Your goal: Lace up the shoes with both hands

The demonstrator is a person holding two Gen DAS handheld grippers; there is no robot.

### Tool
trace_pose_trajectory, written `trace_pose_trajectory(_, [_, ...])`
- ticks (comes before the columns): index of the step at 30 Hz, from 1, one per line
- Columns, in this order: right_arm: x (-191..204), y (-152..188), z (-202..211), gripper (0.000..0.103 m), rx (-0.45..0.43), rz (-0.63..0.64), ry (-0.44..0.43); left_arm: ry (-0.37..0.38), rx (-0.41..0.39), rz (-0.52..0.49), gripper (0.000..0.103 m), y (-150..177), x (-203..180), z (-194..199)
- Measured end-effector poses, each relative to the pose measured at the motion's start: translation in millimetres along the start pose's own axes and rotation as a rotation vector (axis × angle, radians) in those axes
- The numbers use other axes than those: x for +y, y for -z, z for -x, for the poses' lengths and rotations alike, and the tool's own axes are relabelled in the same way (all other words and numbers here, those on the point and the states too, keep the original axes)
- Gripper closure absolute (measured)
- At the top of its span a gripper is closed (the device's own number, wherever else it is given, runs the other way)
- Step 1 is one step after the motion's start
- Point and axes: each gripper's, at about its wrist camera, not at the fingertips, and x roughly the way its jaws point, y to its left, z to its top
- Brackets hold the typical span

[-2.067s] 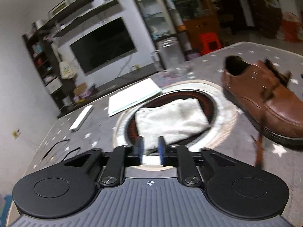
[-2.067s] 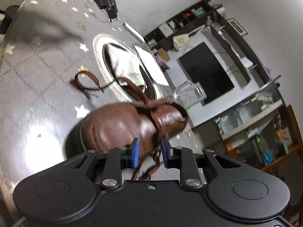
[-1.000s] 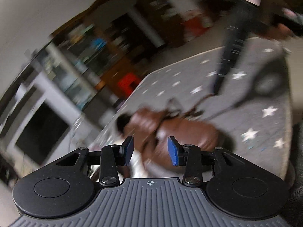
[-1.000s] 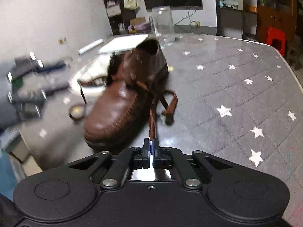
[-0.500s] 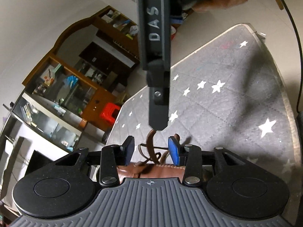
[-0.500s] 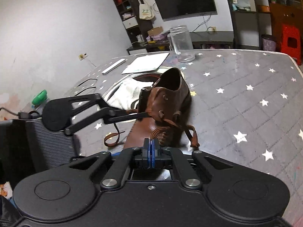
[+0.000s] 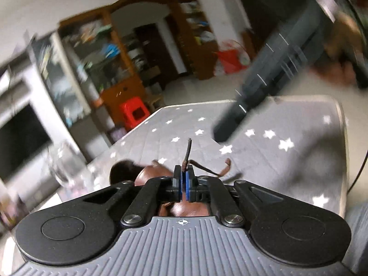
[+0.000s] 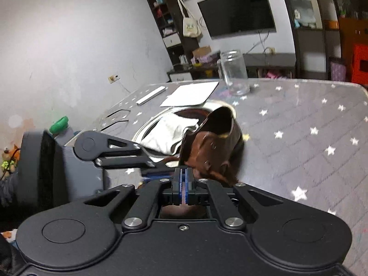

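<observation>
Two lace ends are pinched now. Left view: left gripper (image 7: 183, 179) clamps lace tip (image 7: 188, 150) above shoe (image 7: 147, 176). Right view: right gripper (image 8: 184, 179) clamps other lace end (image 8: 183, 194), shoe (image 8: 211, 147) on table (image 8: 299, 119). Next prob. thread tip thru an eyelet; needs steady aim.

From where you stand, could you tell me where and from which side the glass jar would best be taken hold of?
Grip the glass jar around its straight wall, about mid-height, coming in level from the open star-patterned table side. It stands upright with its mouth open, and the paper sheet lies close on the other side. The smooth glass may slip, so probably squeeze across its full width.
</observation>
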Motion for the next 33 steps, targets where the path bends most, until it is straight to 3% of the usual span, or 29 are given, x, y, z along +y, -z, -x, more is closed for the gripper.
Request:
trace_pose_trajectory(4, [10.2, 5.0, -22.4, 0.1, 0.017, 0.107, 0.009, 0.029, 0.001, 0.074, 0.1, -4.7, 15.4, 4.0])
trace_pose_trajectory(8, [24.4, 5.7, -39.3, 0.082, -0.009, 0.232, 0.01, 0.053, -0.002, 0.109, 0.1, -12.2, 24.3, 9.3])
trace_pose_trajectory(16, [44.7, 4.2, -59.9, 0.082, -0.078, 0.416, 0.037, 0.077, 0.004, 0.148, 0.1, -14.9, 35.6, 18.6])
trace_pose_trajectory(18, [43.4, 2.2, -63.2, 0.086, -0.077, 0.4, 0.028, 0.071, 0.005, 0.164, 0.099, -14.7, 38.6, 19.5])
trace_pose_trajectory(19, [42.6, 1.5, -64.4, 0.1, -0.077, 0.389, 0.031, 0.064, 0.006, 0.169, 0.096, -14.7, 39.7, 19.9])
trace_pose_trajectory(20, [40.3, 0.6, -65.9, 0.102, -0.069, 0.375, 0.031, 0.054, 0.007, 0.172, 0.094, -14.8, 40.7, 20.3])
trace_pose_trajectory(22, [37.9, 0.3, -63.4, 0.102, -0.076, 0.363, 0.034, 0.036, 0.009, 0.18, 0.077, -15.0, 42.6, 21.2])
trace_pose_trajectory(24, [39.7, -0.4, -60.2, 0.102, -0.079, 0.386, 0.067, 0.018, 0.011, 0.187, 0.071, -15.2, 44.6, 22.0])
trace_pose_trajectory(33, [44.1, -6.3, -60.0, 0.102, -0.034, 0.553, 0.272, -0.02, 0.099, 0.25, 0.07, -15.1, 49.7, 2.3])
